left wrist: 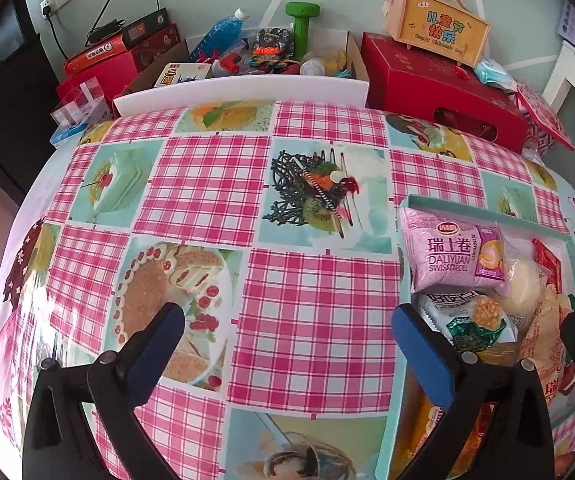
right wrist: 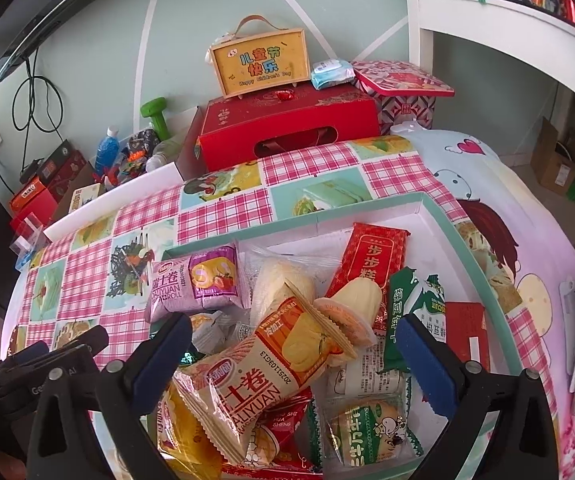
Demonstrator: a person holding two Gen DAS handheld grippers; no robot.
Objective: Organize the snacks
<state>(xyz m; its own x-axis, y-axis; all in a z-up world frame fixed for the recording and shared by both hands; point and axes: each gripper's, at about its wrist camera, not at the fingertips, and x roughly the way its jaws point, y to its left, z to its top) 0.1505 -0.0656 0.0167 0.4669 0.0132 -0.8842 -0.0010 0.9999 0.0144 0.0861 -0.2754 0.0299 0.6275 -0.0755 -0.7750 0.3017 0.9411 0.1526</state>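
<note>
A teal-rimmed tray point(right wrist: 439, 208) holds several wrapped snacks: a purple Swiss roll pack point(right wrist: 195, 284), an orange Swiss roll pack point(right wrist: 263, 368), a red bar wrapper point(right wrist: 371, 264), a green biscuit pack point(right wrist: 415, 312). My right gripper point(right wrist: 291, 348) is open, hovering over the orange pack with nothing between its pads. My left gripper point(left wrist: 287, 328) is open and empty above the checked tablecloth, just left of the tray point(left wrist: 487, 210); the purple pack point(left wrist: 447, 256) lies at the tray's far left. The left gripper also shows in the right wrist view point(right wrist: 67, 348).
Red gift boxes point(right wrist: 287, 128), a yellow handled box point(right wrist: 259, 64), a green dumbbell point(left wrist: 301, 28), a blue bottle point(left wrist: 219, 34) and a cluttered cardboard box line the table's far edge by the wall. A white shelf point(right wrist: 487, 20) stands at the right.
</note>
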